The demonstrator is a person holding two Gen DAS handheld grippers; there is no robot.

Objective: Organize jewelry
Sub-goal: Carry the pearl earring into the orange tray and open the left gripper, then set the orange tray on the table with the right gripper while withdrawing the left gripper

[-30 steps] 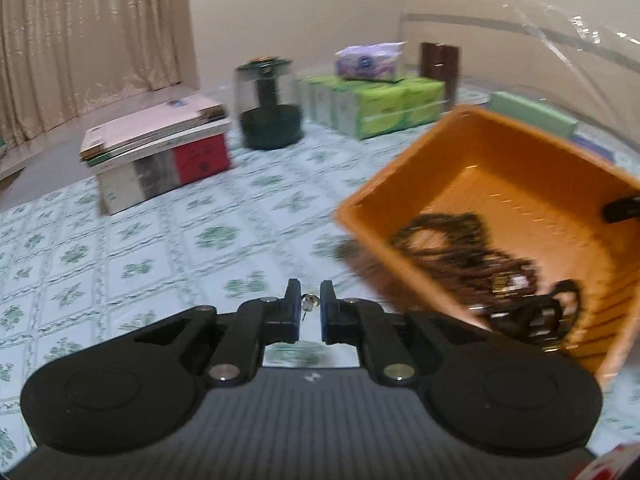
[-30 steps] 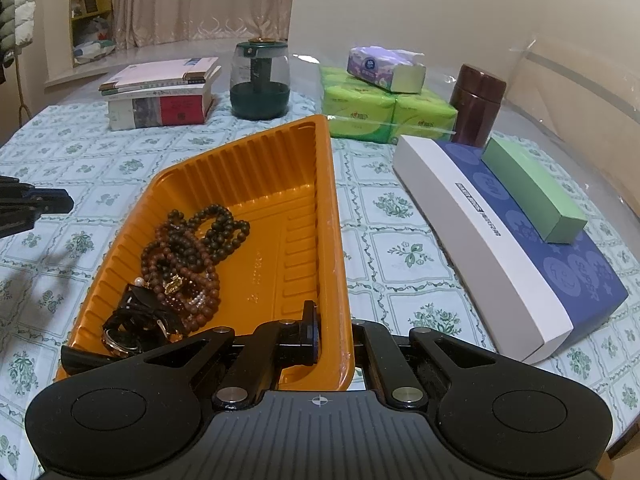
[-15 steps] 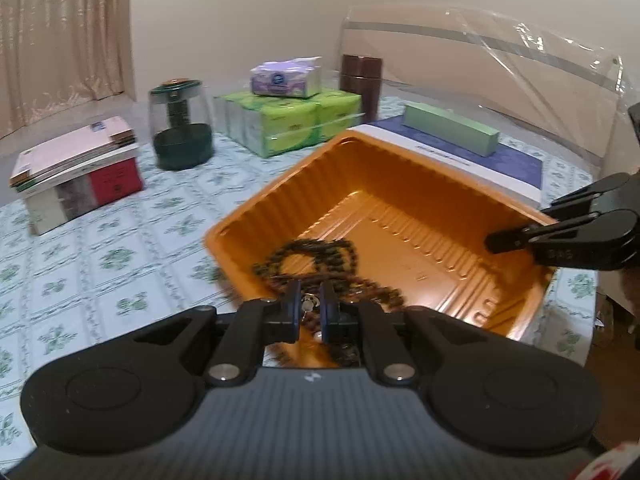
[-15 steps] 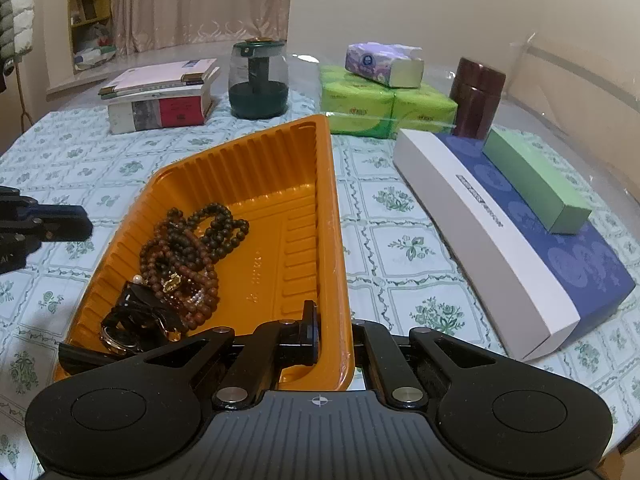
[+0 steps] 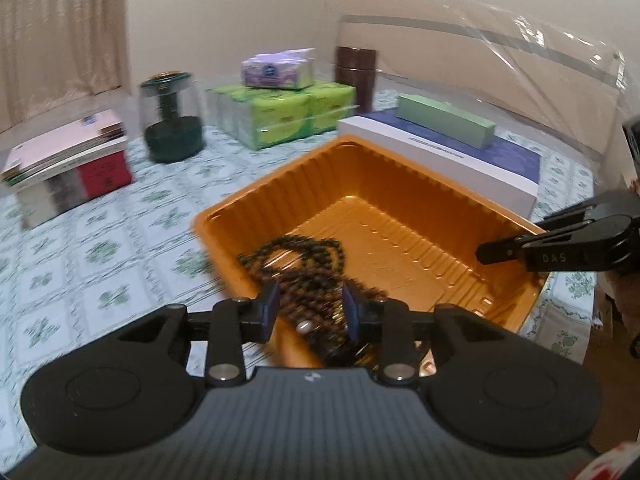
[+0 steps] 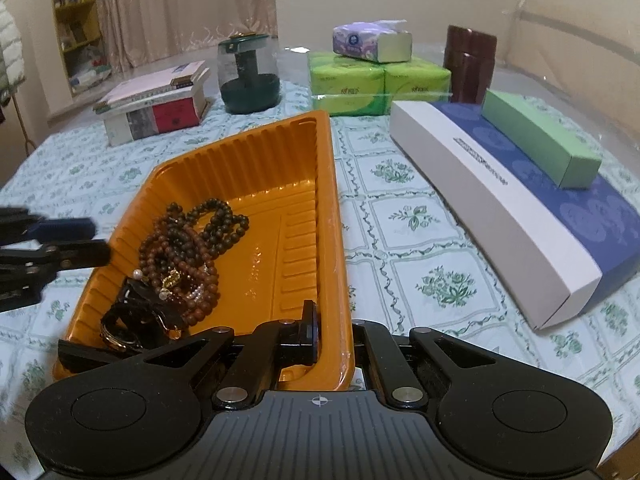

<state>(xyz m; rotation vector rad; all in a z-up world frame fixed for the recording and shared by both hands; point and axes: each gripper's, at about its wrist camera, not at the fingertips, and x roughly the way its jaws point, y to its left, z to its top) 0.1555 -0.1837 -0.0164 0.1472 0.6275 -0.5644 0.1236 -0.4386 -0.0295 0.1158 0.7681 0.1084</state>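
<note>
Floral-patterned tablecloth (image 6: 404, 216) covers the table; curtains are noted at the rear wall. Orange ridged tray (image 6: 320, 216) is placed centrally on the cloth. Jewelry is gathered in one end of the tray: dark bead strand (image 6: 218, 220), brown bead strands (image 6: 180, 264) w/ a small gold charm and pearl-like beads, and a black strap-like item (image 6: 132, 320) at the near corner; item type can't be confirmed.

Left gripper (image 5: 308, 312) is held over the jewelry end of the tray. Its jaws have just been opening and are parted partway; beads are seen between them, a small pale bead (image 5: 303, 326) below the gap, but no pad contact w/ anything is seen. View is motion-blurred.

Right gripper (image 6: 334, 340) is clamped tight on the tray's near rim, one finger inside the wall, the other outside.

Also on the table, apart from the tray: blue-and-white flat box (image 6: 520, 216) w/ green carton (image 6: 540, 140) on top, green tissue packs (image 6: 376, 84) w/ purple tissue pack (image 6: 372, 42) on top, brown canister (image 6: 470, 64), glass jar w/ dark green lid (image 6: 248, 76), book stack (image 6: 156, 102).
</note>
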